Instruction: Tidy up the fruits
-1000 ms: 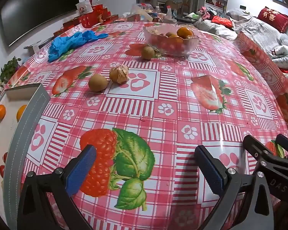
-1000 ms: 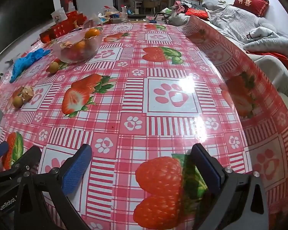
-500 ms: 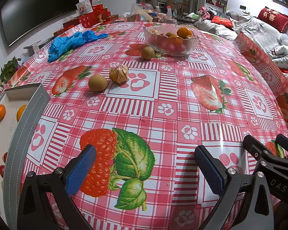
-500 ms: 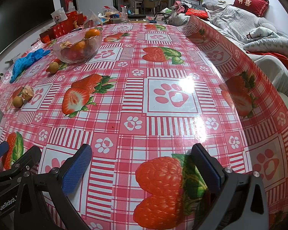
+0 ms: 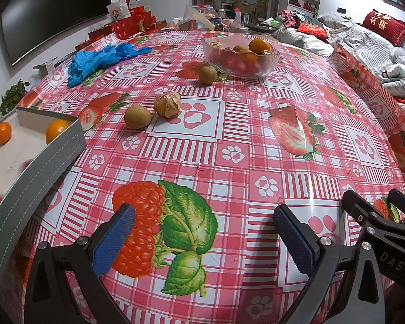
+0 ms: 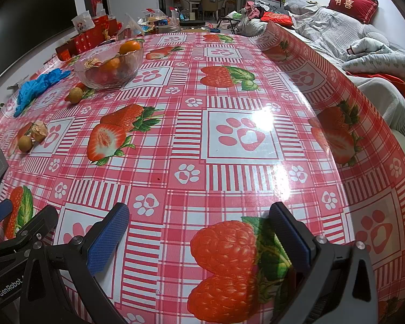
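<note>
A glass bowl of oranges and red fruits stands at the far side of the table; the right wrist view has the bowl at upper left. One kiwi lies just in front of it. A second kiwi and a papery husked fruit lie mid-table. A grey tray at the left edge holds two oranges and small red fruits. My left gripper and right gripper hover open and empty over the near edge.
Blue gloves lie crumpled at the far left. Red boxes and bottles crowd the table's back edge. A sofa with bedding runs along the right side. The plastic tablecloth curls up at its right edge.
The left wrist view has tilted slightly, so the table looks a little nearer. Both grippers stay open and no fruit has moved.
</note>
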Available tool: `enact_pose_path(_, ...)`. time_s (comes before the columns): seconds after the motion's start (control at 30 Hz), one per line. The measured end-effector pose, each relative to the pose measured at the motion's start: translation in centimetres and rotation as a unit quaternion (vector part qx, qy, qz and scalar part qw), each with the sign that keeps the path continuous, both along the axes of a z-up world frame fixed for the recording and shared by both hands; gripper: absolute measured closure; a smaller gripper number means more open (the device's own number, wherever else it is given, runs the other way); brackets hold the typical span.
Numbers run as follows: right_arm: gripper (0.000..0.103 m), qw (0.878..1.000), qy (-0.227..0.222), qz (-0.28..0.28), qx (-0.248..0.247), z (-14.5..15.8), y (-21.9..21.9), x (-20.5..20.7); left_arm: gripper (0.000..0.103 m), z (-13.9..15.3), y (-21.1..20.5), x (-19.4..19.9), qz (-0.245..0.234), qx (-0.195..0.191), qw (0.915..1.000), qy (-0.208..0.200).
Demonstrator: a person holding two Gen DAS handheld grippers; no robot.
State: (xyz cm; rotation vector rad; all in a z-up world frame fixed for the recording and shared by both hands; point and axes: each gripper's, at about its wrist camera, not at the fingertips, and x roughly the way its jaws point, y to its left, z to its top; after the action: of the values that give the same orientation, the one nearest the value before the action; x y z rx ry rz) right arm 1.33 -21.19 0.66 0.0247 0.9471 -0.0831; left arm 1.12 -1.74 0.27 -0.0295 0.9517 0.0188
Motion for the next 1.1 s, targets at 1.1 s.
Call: enact_pose_path(1.1,0.0,1.0,0.0,0.0,0.0,0.0,0.1,0.0,0.001,0.0,0.0,0.0,0.0,0.0,1.0,0.0)
